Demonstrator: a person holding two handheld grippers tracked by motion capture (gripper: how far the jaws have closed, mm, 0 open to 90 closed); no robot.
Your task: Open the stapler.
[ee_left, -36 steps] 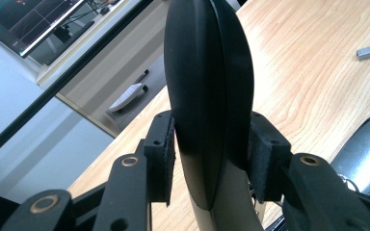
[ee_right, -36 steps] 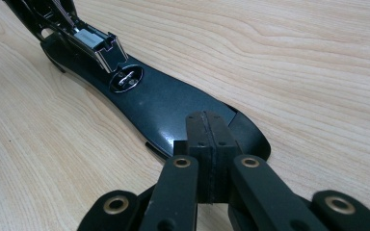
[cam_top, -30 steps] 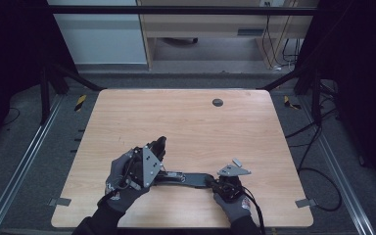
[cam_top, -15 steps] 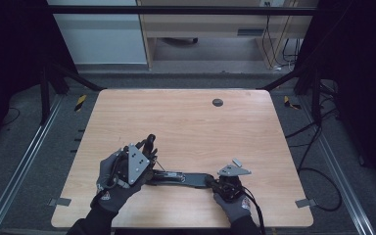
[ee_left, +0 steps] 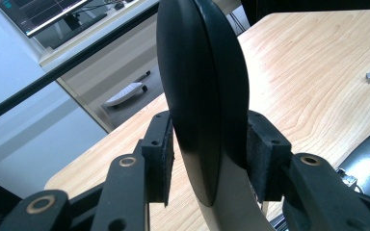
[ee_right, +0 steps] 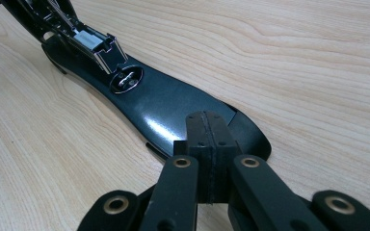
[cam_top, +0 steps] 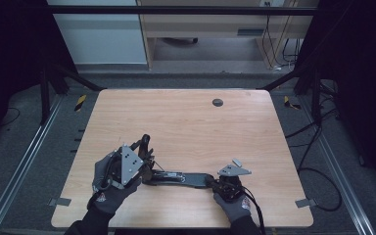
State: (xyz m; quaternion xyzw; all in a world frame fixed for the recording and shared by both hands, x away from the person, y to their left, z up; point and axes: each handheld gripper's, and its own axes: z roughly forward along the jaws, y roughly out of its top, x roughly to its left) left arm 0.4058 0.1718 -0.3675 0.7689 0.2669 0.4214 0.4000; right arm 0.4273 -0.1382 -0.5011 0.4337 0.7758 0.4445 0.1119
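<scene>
Left claw (ee_left: 207, 144): pinching the stapler's black upper arm (ee_left: 202, 72), a pad on each flank, the arm rising upright past the tips. Right claw (ee_right: 206, 130): pads pressed together with nothing seen between them, tips down on the near end of the stapler base (ee_right: 164, 106), seemingly pinning it flat to the table (ee_right: 294, 48).

Ahead of the right claw's tips: the round anvil plate (ee_right: 127, 79), then the metal magazine end (ee_right: 94, 41) near the hinge.

Judged to be mid-opening: base held down, top swung up, perhaps for loading or clearing. Next move likely calls for steady downward pressure on the right and a firm hold on that smooth, curved arm, which could slip.

Counted: one stapler, two claws, two gloved hands, one dark round insert (cam_top: 217, 102) well beyond both claws.
</scene>
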